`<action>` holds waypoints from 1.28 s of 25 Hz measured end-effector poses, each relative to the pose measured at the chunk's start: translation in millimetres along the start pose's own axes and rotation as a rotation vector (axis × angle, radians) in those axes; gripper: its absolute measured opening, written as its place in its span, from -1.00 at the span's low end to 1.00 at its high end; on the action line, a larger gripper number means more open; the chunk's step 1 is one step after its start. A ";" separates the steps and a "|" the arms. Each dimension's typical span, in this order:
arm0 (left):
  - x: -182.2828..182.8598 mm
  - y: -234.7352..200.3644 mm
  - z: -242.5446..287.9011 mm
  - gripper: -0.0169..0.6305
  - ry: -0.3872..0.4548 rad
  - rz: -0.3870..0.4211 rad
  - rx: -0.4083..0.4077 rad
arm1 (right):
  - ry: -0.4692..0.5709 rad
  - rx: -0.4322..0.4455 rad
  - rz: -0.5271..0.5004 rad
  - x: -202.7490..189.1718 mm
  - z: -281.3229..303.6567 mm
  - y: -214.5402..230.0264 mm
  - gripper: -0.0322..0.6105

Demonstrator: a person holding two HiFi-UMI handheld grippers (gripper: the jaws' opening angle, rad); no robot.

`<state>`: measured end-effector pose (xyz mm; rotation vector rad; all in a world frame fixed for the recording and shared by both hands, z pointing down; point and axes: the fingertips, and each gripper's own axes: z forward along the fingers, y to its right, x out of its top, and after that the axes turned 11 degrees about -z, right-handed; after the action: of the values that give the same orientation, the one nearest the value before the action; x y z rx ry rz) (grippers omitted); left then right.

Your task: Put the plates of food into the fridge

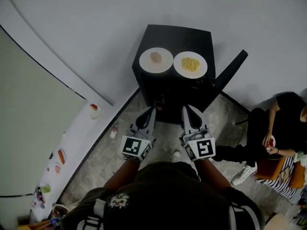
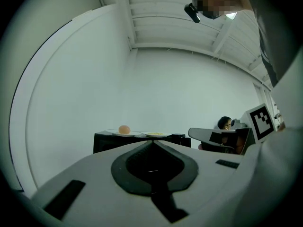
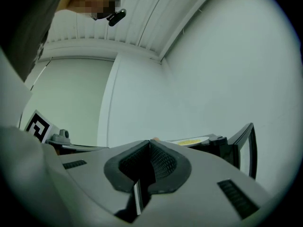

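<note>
Two white plates sit side by side on top of the small black fridge (image 1: 192, 37), far centre. The left plate (image 1: 156, 60) carries one round pinkish item. The right plate (image 1: 190, 64) carries a heap of yellow food. The plates are just beside each other, both outside the fridge. The fridge door (image 1: 230, 73) stands open, swung out to the right.

The left gripper (image 1: 153, 110) and right gripper (image 1: 185, 109) are held side by side on the near side of the fridge, pointing at it and short of the plates. Both are clenched, jaws pressed together with nothing between them. A marker cube sits at the near end of each, by the person's hands.

The left gripper view shows both plates on the fridge top beyond the jaw tips. The right gripper view shows only the yellow-food plate clearly, plus the open door to its right.

A second person (image 1: 288, 123) sits at the right holding something small and red. A white ledge (image 1: 76, 138) with small items runs along the left. A small bottle (image 1: 113, 131) is on the floor beside it.
</note>
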<state>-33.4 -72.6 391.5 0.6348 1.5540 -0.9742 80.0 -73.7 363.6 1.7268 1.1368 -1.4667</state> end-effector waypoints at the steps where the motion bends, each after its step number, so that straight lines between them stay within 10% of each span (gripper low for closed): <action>1: -1.6 1.1 4.9 -0.88 -0.004 -0.008 0.006 | -0.001 0.004 0.025 -3.3 2.3 5.0 -0.82; 19: 0.9 -64.8 28.7 -0.88 -0.007 -0.108 0.062 | -0.162 -0.029 0.415 -53.7 48.9 26.0 -0.82; 32: 10.7 -72.9 51.0 -0.88 -0.017 -0.108 -0.064 | -0.118 -0.183 0.967 -64.6 71.0 72.3 -0.59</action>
<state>-69.1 -154.5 397.9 0.5003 1.6112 -1.0037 109.8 -182.4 405.4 1.6525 0.2467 -0.8036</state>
